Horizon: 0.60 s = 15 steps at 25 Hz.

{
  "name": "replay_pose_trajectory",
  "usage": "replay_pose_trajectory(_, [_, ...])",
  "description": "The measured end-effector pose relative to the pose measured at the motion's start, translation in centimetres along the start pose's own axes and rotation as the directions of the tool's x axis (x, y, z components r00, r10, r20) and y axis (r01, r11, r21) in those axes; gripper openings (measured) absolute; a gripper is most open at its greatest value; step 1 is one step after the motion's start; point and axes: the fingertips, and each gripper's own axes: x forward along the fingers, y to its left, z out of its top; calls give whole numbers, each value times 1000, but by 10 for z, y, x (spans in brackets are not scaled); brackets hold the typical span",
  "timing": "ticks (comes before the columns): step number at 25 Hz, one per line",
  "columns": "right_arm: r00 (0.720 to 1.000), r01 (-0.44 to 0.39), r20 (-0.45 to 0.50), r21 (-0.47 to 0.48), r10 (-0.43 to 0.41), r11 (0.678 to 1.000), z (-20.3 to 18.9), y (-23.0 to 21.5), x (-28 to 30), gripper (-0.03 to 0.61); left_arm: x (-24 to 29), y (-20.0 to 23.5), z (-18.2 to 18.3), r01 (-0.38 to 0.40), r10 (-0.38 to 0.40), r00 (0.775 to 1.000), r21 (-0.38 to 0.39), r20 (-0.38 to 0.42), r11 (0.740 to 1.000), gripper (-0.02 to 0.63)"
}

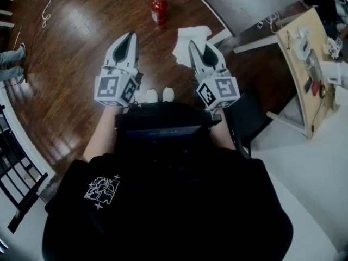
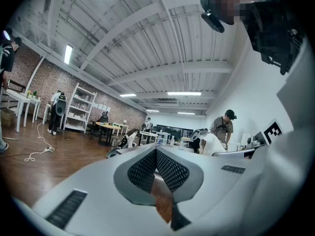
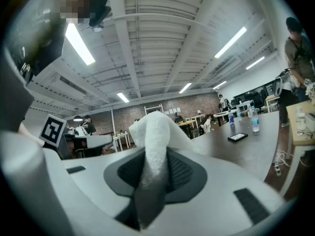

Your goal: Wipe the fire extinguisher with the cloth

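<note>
A small red fire extinguisher (image 1: 158,10) stands upright on the wooden floor, well ahead of both grippers and apart from them. My right gripper (image 1: 193,44) is shut on a white cloth (image 1: 188,40), which bunches out past its tips. In the right gripper view the cloth (image 3: 153,132) is pinched between the dark pads (image 3: 183,173) of the gripper (image 3: 150,167) and folds over them. My left gripper (image 1: 130,36) is held level beside it. Its jaws (image 2: 156,157) meet with nothing between them. Neither gripper view shows the extinguisher.
A dark table (image 1: 244,1) lies ahead to the right, and a wooden desk (image 1: 302,58) with small items lies further right. A black stool (image 1: 246,116) stands by my right side. A white cable (image 1: 46,4) and a black railing (image 1: 16,167) are at the left. People stand in the background (image 2: 222,127).
</note>
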Motion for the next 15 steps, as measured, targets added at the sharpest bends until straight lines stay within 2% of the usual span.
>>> replay_pose_trajectory(9, [999, -36, -30, -5, 36, 999, -11, -29, 11, 118, 26, -5, -12, -21, 22, 1000, 10, -12, 1000, 0])
replay_pose_trajectory(15, [995, -67, -68, -12, 66, 998, -18, -44, 36, 118, 47, 16, -16, -55, 56, 998, 11, -18, 998, 0])
